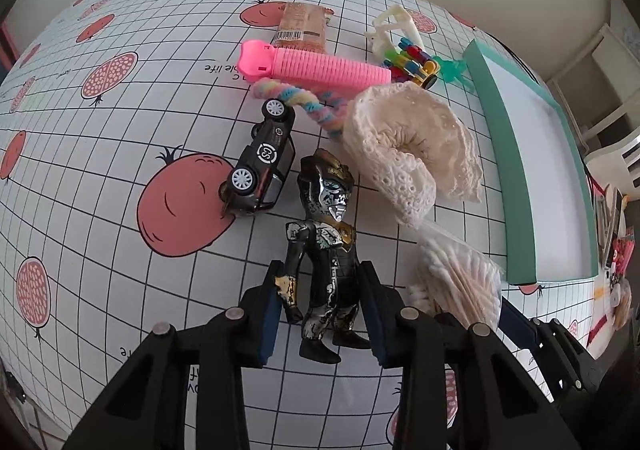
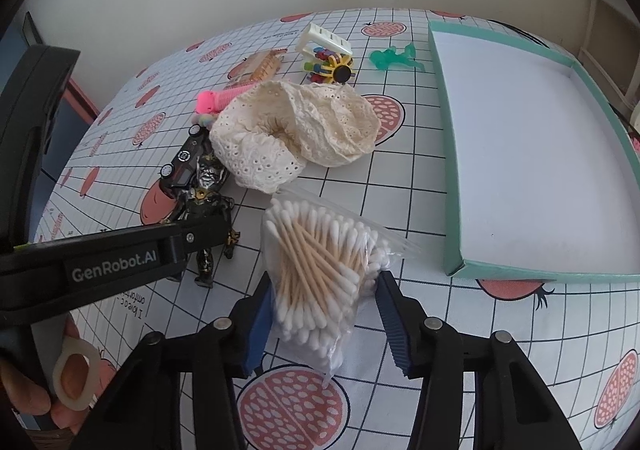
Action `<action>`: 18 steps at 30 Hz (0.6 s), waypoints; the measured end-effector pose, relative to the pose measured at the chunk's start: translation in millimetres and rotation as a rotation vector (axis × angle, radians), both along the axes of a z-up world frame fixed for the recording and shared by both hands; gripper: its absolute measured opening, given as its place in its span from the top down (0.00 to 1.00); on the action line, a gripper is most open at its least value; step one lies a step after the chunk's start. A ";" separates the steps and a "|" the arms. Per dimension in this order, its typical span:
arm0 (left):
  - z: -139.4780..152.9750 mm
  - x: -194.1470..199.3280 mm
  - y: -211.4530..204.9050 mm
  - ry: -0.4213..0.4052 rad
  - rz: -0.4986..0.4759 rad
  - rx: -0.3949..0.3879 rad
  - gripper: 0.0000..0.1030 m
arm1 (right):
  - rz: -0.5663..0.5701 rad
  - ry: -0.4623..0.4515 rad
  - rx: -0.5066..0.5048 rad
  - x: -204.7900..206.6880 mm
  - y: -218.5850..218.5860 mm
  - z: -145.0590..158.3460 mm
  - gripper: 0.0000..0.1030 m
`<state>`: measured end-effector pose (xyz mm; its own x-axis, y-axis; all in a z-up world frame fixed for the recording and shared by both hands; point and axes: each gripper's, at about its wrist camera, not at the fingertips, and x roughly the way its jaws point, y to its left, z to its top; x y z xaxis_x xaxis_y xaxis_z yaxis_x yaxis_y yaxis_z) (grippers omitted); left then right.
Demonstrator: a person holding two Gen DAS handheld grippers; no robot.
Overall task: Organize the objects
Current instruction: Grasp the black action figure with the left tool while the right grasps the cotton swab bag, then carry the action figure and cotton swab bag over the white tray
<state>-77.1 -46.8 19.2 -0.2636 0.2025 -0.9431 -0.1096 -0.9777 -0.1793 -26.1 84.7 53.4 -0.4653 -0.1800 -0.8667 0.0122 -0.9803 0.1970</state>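
My left gripper (image 1: 320, 314) stood spread around the black toy figure's (image 1: 326, 246) legs, pads not touching. My right gripper (image 2: 324, 314) was spread around the bag of cotton swabs (image 2: 320, 270), near the teal box (image 2: 452, 190) at the counter's (image 2: 400, 210) right edge.

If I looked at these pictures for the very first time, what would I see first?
Probably the black and silver toy figure, lying between the open fingers of the left gripper. Next, the bag of cotton swabs between the open fingers of the right gripper. Behind them lie a bright pink ribbed toy and a cream lace cloth, with an empty teal box off to the right.
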 end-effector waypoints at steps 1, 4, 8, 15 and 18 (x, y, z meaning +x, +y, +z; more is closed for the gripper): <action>1.0 -12.2 -4.6 -0.003 0.002 -0.002 0.63 | 0.000 0.000 -0.004 0.7 -0.5 0.3 0.50; 0.9 -7.4 3.4 -0.004 0.004 -0.013 0.63 | -0.002 0.002 -0.012 1.8 0.3 1.9 0.51; 5.4 -10.7 5.9 0.000 0.009 -0.014 0.63 | 0.001 0.011 -0.018 3.7 1.6 7.2 0.52; 22.0 -5.4 -0.1 0.029 0.011 -0.013 0.63 | -0.011 0.044 -0.013 6.7 4.9 22.4 0.52; 30.8 -5.2 -9.7 0.047 0.018 -0.006 0.63 | -0.019 0.058 -0.025 8.9 6.2 29.8 0.52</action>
